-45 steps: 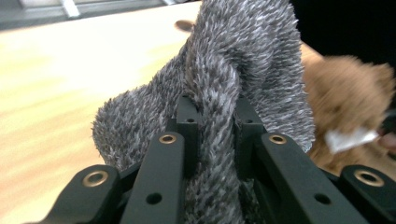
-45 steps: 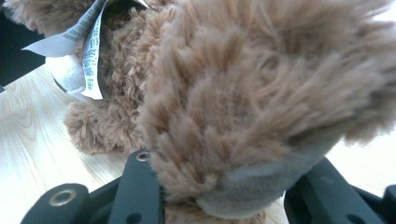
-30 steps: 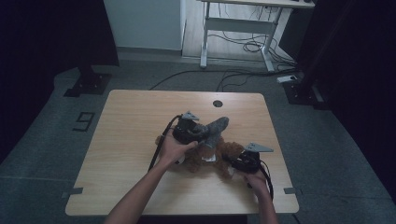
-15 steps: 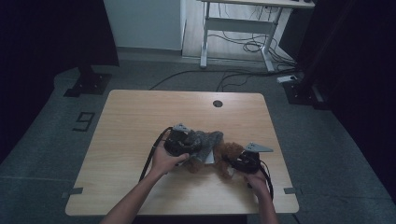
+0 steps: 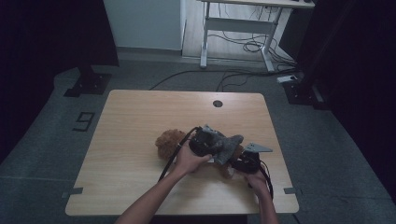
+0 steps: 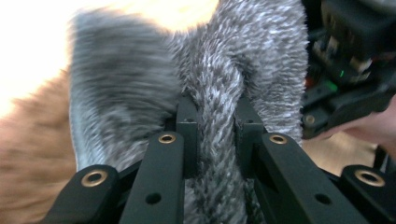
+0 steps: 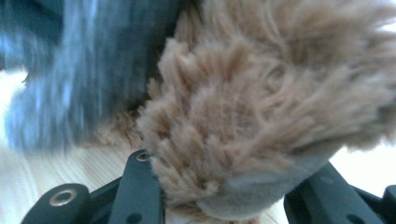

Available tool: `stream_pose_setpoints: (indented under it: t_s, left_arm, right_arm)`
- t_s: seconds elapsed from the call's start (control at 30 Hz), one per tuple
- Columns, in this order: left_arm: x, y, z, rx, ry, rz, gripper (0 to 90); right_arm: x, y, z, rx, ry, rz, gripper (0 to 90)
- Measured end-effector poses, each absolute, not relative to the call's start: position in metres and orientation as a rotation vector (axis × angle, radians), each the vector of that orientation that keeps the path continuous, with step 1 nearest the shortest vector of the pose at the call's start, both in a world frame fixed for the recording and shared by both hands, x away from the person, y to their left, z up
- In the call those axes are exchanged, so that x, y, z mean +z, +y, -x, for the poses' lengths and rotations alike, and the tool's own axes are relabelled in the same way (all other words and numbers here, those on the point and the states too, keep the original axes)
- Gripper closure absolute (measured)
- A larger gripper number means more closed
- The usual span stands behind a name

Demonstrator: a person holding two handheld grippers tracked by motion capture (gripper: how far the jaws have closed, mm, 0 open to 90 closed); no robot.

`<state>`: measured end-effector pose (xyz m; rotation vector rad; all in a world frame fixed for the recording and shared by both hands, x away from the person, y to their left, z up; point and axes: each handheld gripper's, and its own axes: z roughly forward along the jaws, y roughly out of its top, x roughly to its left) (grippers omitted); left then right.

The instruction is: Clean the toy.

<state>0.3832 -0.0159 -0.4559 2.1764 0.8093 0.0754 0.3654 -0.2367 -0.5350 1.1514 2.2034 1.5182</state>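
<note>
A brown plush toy (image 5: 168,143) lies on the wooden table (image 5: 140,116), its fur brown and shaggy (image 7: 261,107). A grey fuzzy piece of cloth (image 5: 229,145) drapes over its right part. My left gripper (image 5: 208,141) is shut on a fold of that grey cloth (image 6: 140,84); in the left gripper view the left gripper (image 6: 215,119) pinches a narrow strip of it. My right gripper (image 5: 243,163) sits just right of it, low on the table. In the right gripper view the right gripper (image 7: 224,191) is shut on a brown plush limb with a grey sole. The grey cloth (image 7: 79,70) hangs blurred behind.
The table has a round cable hole (image 5: 217,103) near its far edge. A white desk frame (image 5: 238,28) and floor cables (image 5: 210,77) lie beyond the table. Black stands (image 5: 88,79) flank it on the floor.
My left gripper has moved down and to the right with the grey cloth, which now lies lower. The toy's brown head now shows left of the hand. The right gripper has stayed put.
</note>
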Motion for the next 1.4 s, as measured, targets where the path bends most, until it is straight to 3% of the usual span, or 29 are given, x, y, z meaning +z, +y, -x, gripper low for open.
stream_pose_setpoints:
  t_s: [0.87, 1.0, 1.2, 1.4]
  left_arm:
    - [-0.428, 0.094, -0.38, 0.162, 0.96, -2.033, 77.0]
    - [-0.425, 0.078, -0.38, 0.135, 0.924, -2.037, 77.0]
    - [-0.419, 0.023, -0.379, 0.12, 0.81, -2.075, 76.9]
    - [-0.443, 0.003, -0.391, 0.105, 0.845, -2.154, 76.9]
  right_arm:
    - [-0.537, -0.239, -0.367, 1.567, 2.196, -1.172, 61.7]
    - [-0.537, -0.238, -0.367, 1.565, 2.189, -1.184, 61.7]
    - [-0.537, -0.239, -0.368, 1.563, 2.189, -1.187, 61.7]
    - [-0.537, -0.24, -0.367, 1.562, 2.192, -1.184, 61.7]
